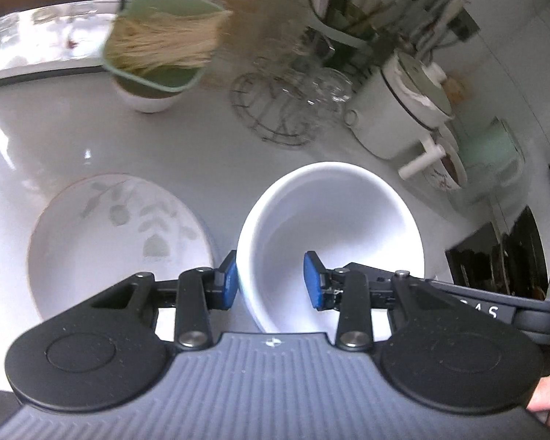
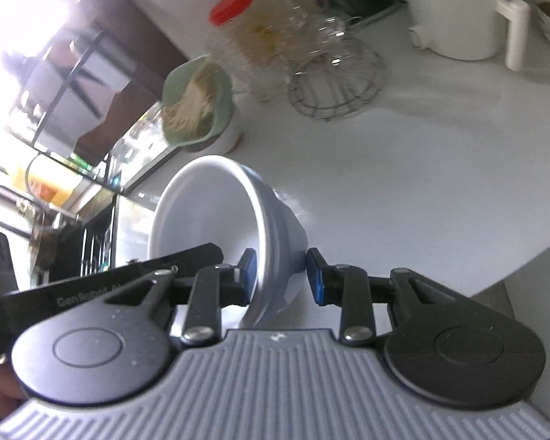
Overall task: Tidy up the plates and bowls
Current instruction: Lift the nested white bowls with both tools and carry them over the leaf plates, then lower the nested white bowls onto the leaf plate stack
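White bowl (image 1: 330,242) rim straddled by L gripper (image 1: 271,280) & R gripper (image 2: 280,277), jaws part-open, grip unclear.

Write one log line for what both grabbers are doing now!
left gripper: open astride bowl rim | right gripper: open astride bowl wall | plate: beside bowl
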Available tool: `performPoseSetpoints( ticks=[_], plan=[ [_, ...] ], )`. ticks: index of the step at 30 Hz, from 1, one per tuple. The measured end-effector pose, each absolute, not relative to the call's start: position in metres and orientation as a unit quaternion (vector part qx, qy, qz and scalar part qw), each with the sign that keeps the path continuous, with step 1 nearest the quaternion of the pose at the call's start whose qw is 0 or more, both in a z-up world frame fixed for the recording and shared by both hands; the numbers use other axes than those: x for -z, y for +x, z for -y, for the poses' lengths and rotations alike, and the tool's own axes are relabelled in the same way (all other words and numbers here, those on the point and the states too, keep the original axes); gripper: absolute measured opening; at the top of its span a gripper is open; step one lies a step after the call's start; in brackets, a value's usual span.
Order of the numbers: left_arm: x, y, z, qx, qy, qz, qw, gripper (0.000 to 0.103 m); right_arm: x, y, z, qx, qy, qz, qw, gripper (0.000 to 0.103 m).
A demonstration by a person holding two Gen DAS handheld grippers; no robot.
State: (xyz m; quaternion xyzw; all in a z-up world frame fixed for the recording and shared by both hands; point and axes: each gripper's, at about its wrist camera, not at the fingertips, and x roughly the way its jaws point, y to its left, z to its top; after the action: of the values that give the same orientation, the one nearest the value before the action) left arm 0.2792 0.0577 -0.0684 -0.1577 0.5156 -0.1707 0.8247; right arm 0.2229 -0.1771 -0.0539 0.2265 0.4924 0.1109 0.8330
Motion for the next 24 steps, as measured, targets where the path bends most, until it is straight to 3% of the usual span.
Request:
performPoseSetpoints(
  ticks=[14, 24],
  plan=[
    [0.076, 0.263, -0.115, 0.050, -0.191, -0.488, 0.850, 0.041, 0.067, 0.260, 0.112, -0.194, 0.176, -0.537, 0.802, 0.033],
    [0.118, 0.267, -0.150, 0.005, -0.222, -0.502, 0.836, 0.041, 0.092, 0.289, 0.068, -0.234, 0.128, -0.555, 0.788, 0.033]
  ],
)
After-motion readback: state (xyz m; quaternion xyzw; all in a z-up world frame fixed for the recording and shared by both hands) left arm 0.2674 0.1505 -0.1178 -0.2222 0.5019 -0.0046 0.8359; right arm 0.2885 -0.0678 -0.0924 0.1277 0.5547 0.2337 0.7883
